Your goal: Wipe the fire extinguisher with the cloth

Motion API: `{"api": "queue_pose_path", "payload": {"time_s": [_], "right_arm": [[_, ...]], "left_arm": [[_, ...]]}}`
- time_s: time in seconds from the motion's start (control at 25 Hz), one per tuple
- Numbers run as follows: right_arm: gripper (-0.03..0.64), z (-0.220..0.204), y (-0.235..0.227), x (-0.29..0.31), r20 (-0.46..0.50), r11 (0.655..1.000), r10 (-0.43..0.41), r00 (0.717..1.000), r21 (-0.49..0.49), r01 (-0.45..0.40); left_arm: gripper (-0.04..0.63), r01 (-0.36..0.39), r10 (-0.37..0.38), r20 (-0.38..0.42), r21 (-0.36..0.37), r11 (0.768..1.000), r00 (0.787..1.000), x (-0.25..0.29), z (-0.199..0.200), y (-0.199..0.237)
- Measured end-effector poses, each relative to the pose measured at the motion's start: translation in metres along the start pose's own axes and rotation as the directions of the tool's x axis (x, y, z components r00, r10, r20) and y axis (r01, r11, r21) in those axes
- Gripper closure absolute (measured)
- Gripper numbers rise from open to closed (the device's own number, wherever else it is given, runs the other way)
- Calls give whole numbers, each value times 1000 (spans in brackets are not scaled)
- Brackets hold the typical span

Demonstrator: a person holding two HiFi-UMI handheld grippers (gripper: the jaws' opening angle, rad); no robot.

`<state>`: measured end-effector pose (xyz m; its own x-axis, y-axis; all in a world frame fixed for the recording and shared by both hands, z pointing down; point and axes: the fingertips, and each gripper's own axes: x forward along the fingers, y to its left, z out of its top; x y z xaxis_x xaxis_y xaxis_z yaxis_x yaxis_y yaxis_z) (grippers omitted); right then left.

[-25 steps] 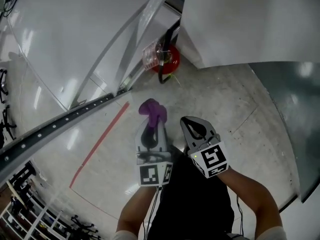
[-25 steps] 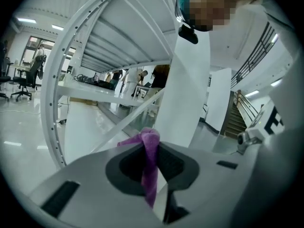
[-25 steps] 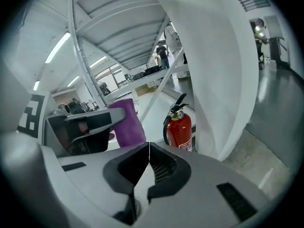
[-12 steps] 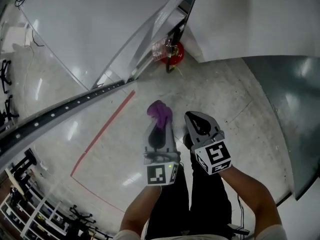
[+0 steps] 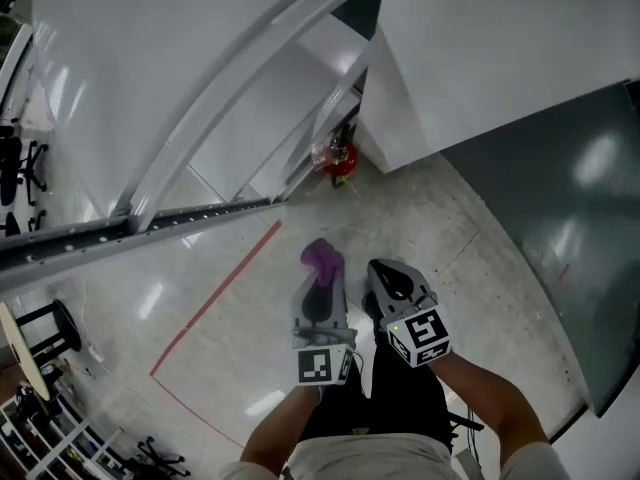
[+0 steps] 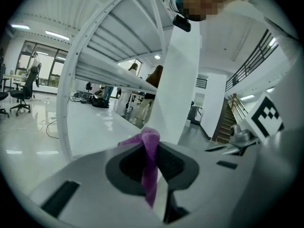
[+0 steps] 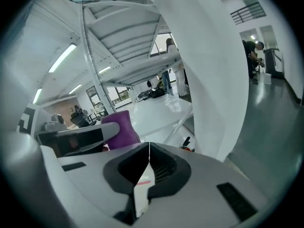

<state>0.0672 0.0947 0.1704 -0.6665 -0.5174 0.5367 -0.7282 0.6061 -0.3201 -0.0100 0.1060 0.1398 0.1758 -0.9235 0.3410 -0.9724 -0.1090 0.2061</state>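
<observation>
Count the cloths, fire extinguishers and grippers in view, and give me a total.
cloth, purple: 1
fire extinguisher, red: 1
Grippers: 2, the left gripper and the right gripper
Total: 4

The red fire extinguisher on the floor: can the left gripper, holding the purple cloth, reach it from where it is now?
Probably not yet. The red fire extinguisher stands well beyond the left gripper and its purple cloth. The floor between them looks free, so stepping closer should do.
</observation>
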Motion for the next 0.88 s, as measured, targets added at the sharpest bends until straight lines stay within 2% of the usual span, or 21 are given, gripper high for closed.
{"api": "queue_pose_path", "payload": {"time_s": [0.2, 0.4, 0.48, 0.72, 0.88], "right_arm": [[601, 75, 31, -52, 93, 999, -16, 996, -34, 19], [601, 134, 58, -92, 184, 998, -28, 983, -53, 39], [601, 156, 70, -108, 222, 997, -26, 975, -65, 41], [601, 209, 95, -156, 346, 996, -27, 938, -69, 54], [601, 249, 106, -185, 440, 994, -13, 898, -88, 58]], "left_arm": [[541, 14, -15, 36, 4, 1000, 999, -37, 88, -21], [541, 36, -45, 112, 84, 996, 993, -59, 157, -32], [541, 51, -62, 125, 95, 994, 990, -65, 185, -39], [541, 64, -89, 189, 134, 989, 978, -87, 239, -54], [541, 57, -101, 254, 174, 983, 962, -98, 266, -60]]}}
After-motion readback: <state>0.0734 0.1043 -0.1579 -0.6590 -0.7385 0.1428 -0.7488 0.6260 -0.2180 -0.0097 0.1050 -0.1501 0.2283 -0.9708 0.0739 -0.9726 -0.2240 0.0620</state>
